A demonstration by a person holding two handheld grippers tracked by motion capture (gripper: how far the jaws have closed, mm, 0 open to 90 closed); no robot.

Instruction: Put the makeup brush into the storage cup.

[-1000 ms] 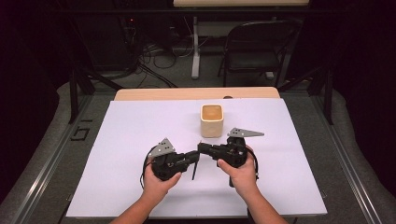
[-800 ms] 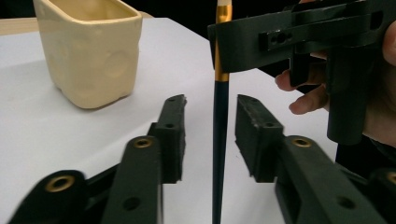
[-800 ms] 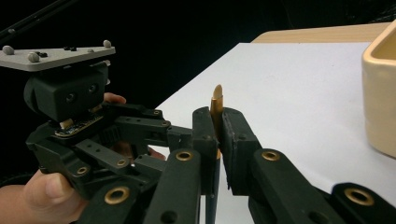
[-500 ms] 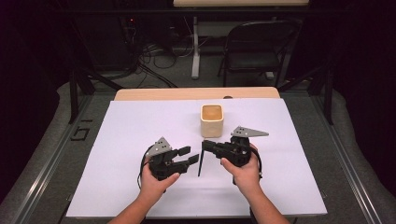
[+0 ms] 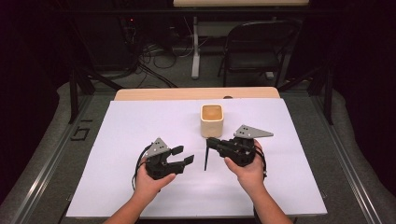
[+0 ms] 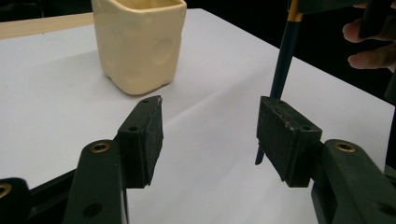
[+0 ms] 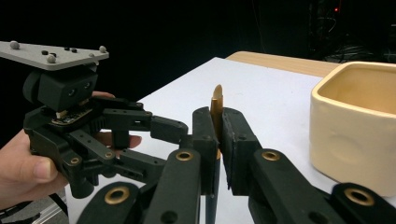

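- Two grippers were in use: right gripper (image 5: 211, 143) jaws clamped on the upright pen (image 5: 206, 157).
- Left gripper (image 5: 183, 155) jaws had just been opening, nothing between them; the pen stood just beyond.

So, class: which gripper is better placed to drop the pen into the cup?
Right. The right gripper is clamped on the pen beside the cup; the left gripper has just been opening, nothing between its jaws.
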